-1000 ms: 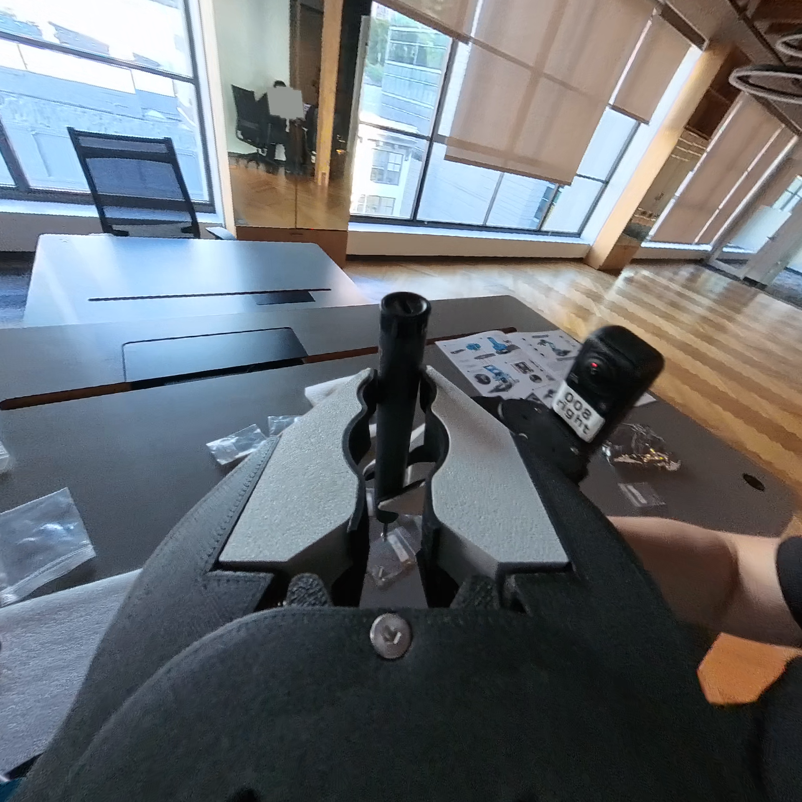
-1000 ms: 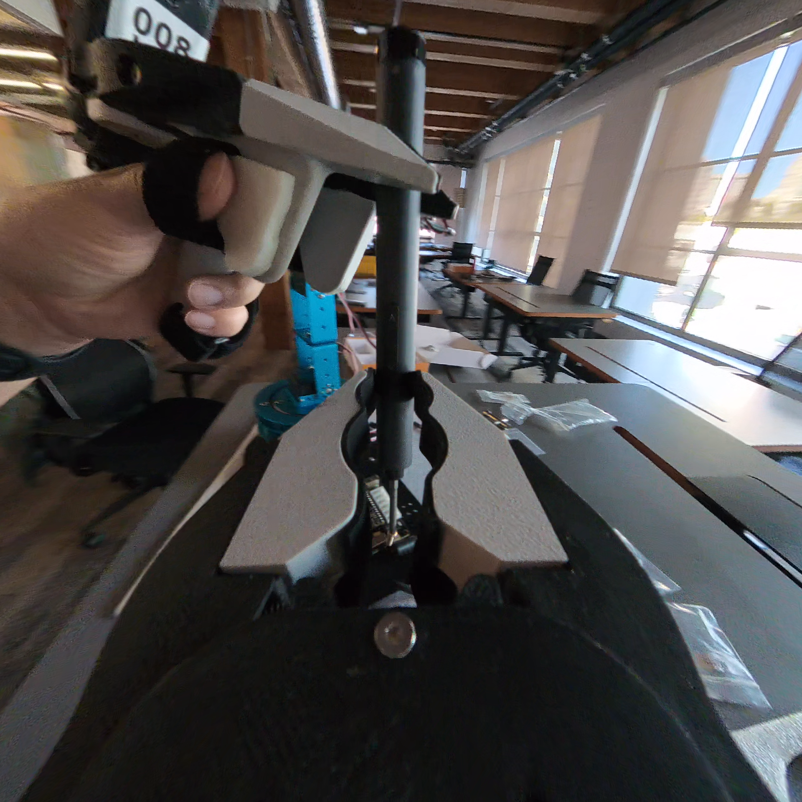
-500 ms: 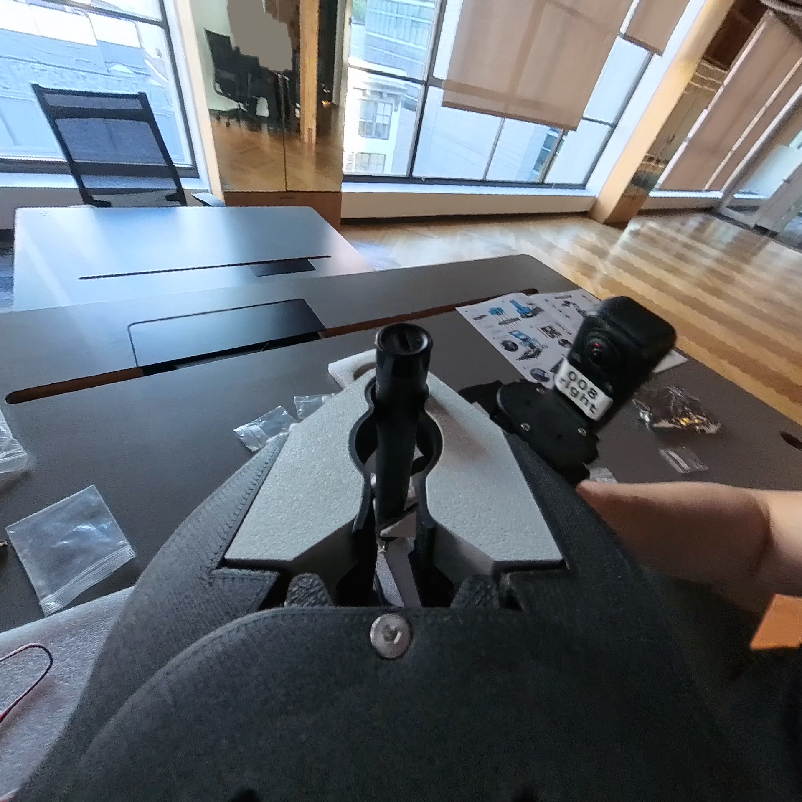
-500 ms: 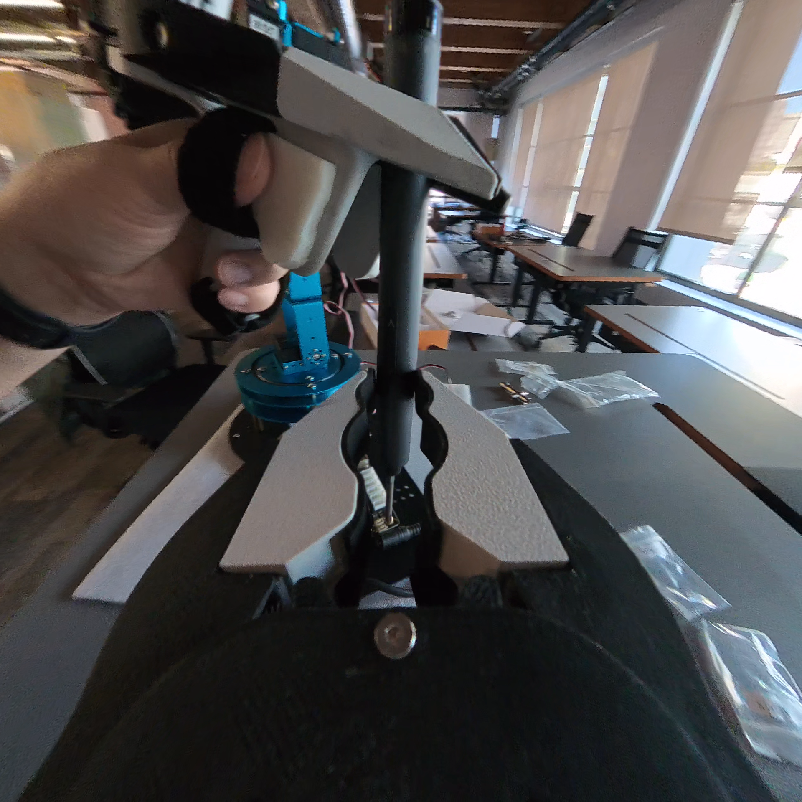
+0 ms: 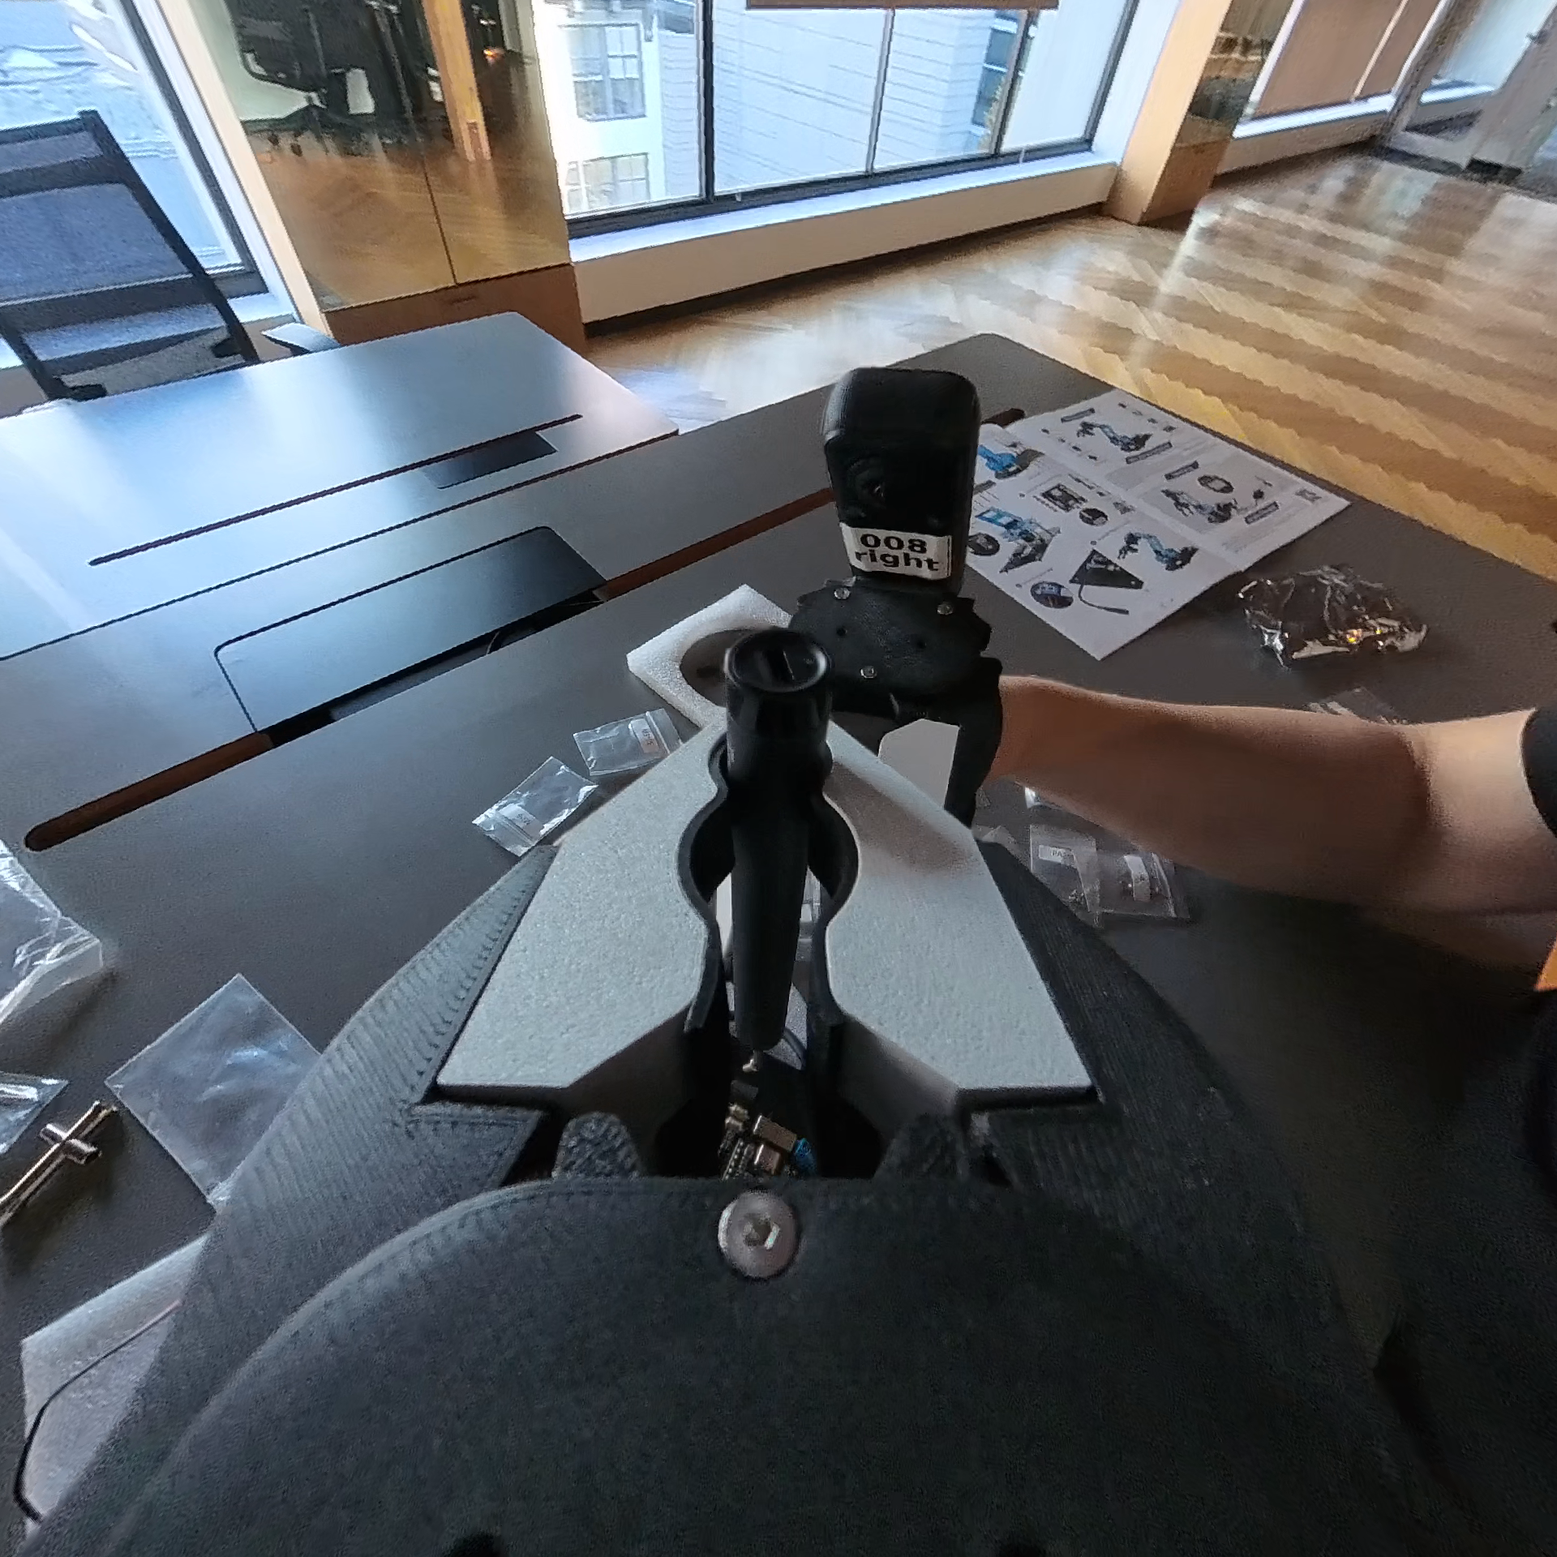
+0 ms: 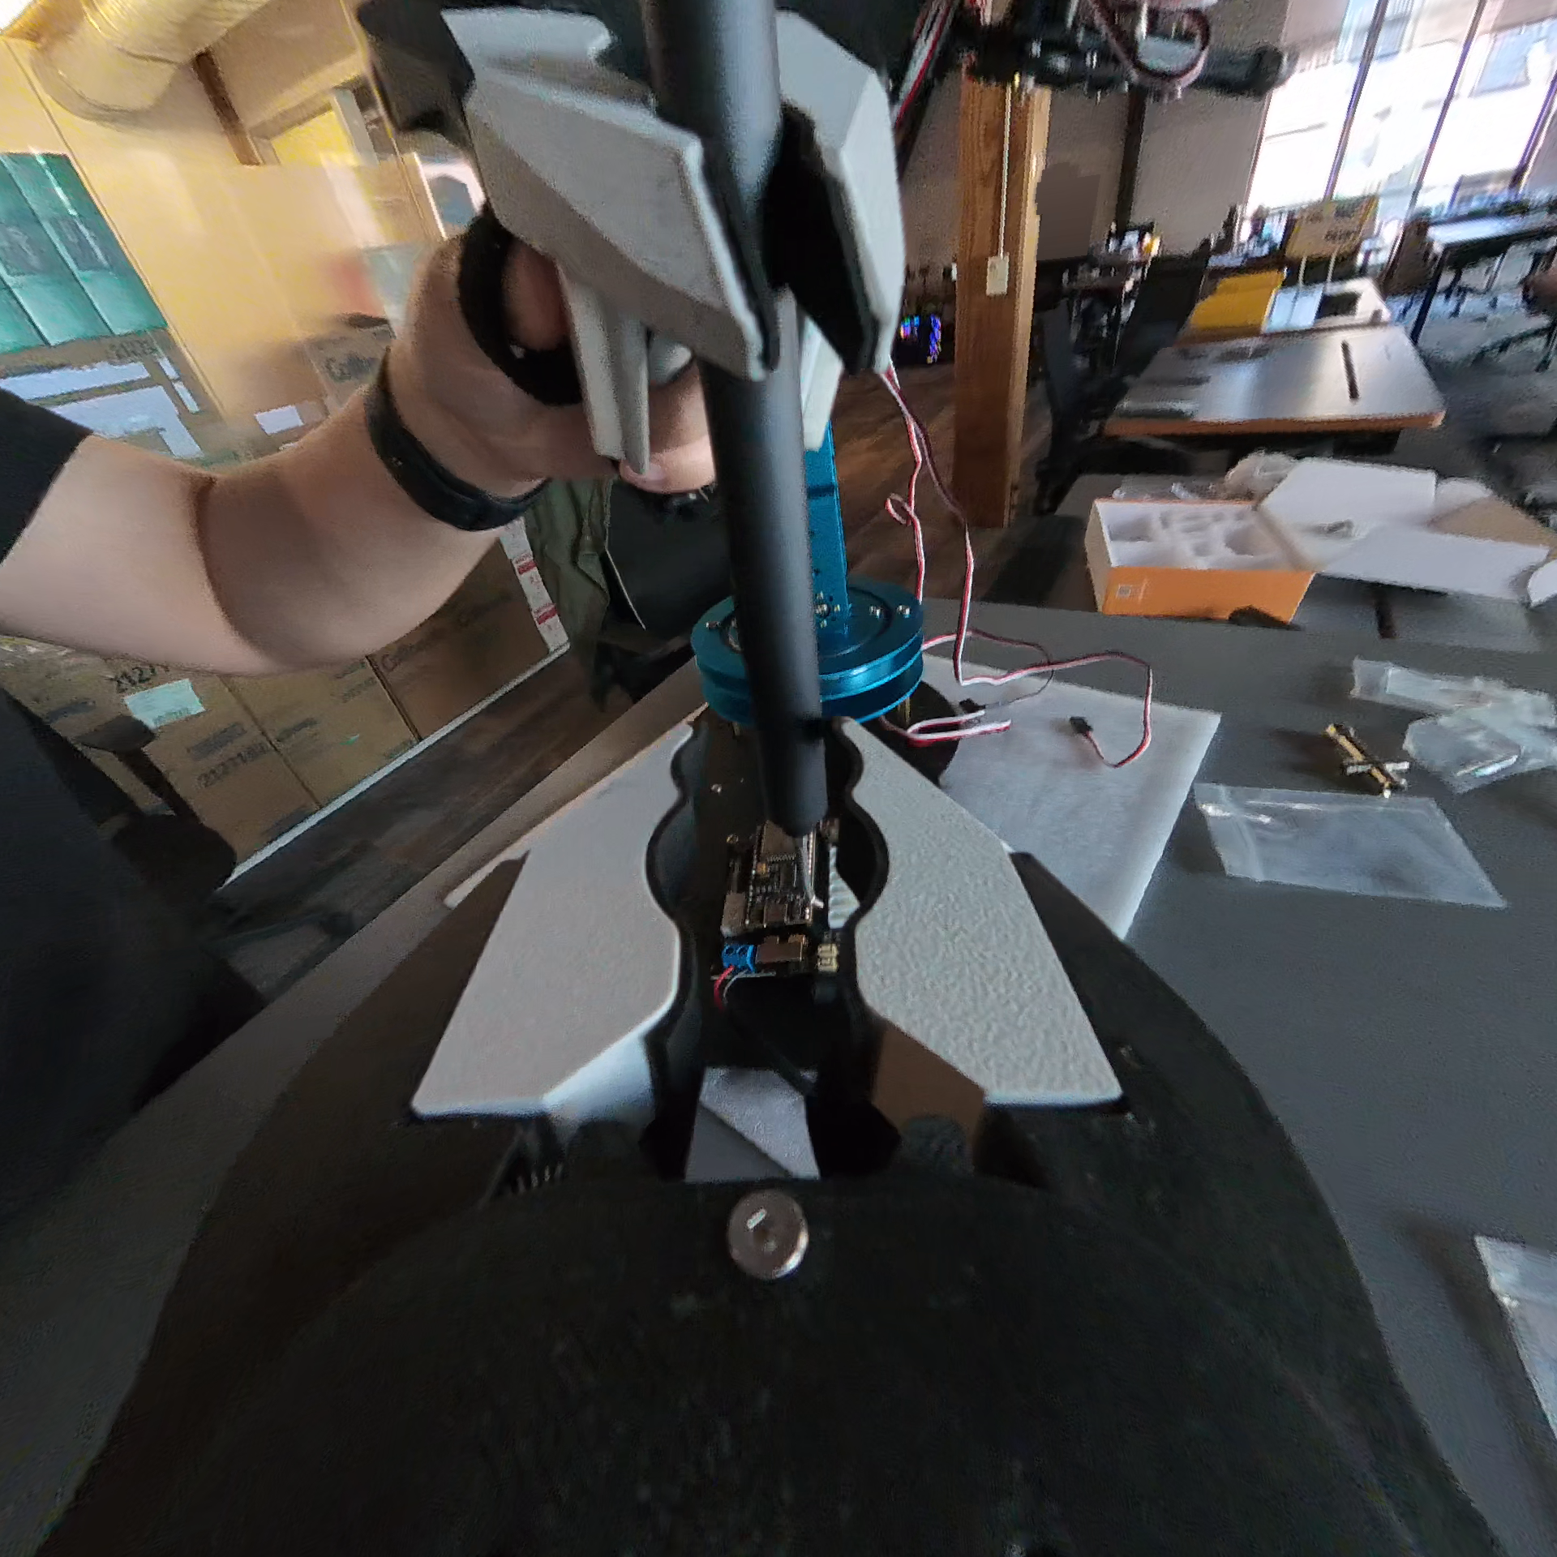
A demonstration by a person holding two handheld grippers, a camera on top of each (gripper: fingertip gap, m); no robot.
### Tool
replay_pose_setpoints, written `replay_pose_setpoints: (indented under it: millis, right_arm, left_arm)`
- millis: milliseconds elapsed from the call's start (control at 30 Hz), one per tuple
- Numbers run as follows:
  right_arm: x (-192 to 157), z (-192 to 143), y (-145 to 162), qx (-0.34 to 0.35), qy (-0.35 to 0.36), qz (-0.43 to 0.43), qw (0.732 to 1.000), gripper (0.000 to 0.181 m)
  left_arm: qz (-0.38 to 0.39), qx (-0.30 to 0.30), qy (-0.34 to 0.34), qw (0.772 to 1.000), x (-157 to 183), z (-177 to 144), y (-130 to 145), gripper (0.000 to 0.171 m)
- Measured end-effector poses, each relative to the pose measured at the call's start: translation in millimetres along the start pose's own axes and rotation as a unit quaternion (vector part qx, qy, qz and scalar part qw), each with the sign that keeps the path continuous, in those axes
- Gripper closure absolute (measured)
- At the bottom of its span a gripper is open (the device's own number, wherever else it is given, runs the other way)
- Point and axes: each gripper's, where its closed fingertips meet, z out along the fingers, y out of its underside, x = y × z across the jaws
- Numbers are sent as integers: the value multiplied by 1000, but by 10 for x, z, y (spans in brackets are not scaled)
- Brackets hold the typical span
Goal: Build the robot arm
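left tongs (image 5: 771, 851) clamped on black screwdriver (image 5: 762, 851) | its tip has dropped from a parts bag onto the circuit board (image 6: 775, 901) on the desk (image 5: 337, 842) | we see right tongs (image 6: 771, 851) around the shaft, closure unclear

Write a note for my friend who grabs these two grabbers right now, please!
Left gripper: shut on the black screwdriver, held upright, tip pointing down at the circuit board.
Right gripper: low over the circuit board, jaws partly apart with the screwdriver passing between its fingertips; whether it pinches anything is hidden.
Circuit board: on the grey table, just in front of the blue round base with its red and white wires.
Nearby: clear bag to the right.
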Motion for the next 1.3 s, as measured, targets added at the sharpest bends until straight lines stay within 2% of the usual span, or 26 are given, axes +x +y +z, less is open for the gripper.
replay_pose_setpoints:
  millis: [167, 233, 267, 300, 667, 1100, 1300]
  right_arm:
    - [-26, 15, -1, 0, -8, -42, 999, 148]
    - [-35, 43, 46, -20, -8, -55, 998, 156]
    - [-8, 54, 74, -33, 1, -61, 998, 165]
    - [10, 63, 79, -35, 7, -67, 997, 166]
    - [154, 124, 181, -42, 52, -59, 996, 167]
    - [244, 257, 412, -73, 54, -31, 995, 165]
    - [266, 255, 425, -77, 59, -36, 995, 165]
  left_arm:
    - [-6, 4, 33, 999, 24, 4, -10, 162]
    - [-1, 10, 43, 999, 45, -5, -20, 162]
    - [0, 11, 48, 999, 59, -7, -17, 162]
    - [1, 10, 51, 999, 65, -6, -7, 162]
    - [-1, 39, 9, 999, -69, -19, 94, 162]
    - [-18, 27, -2, 999, -225, 46, 330, 163]
    - [-12, 26, 0, 1000, -231, 69, 336, 163]
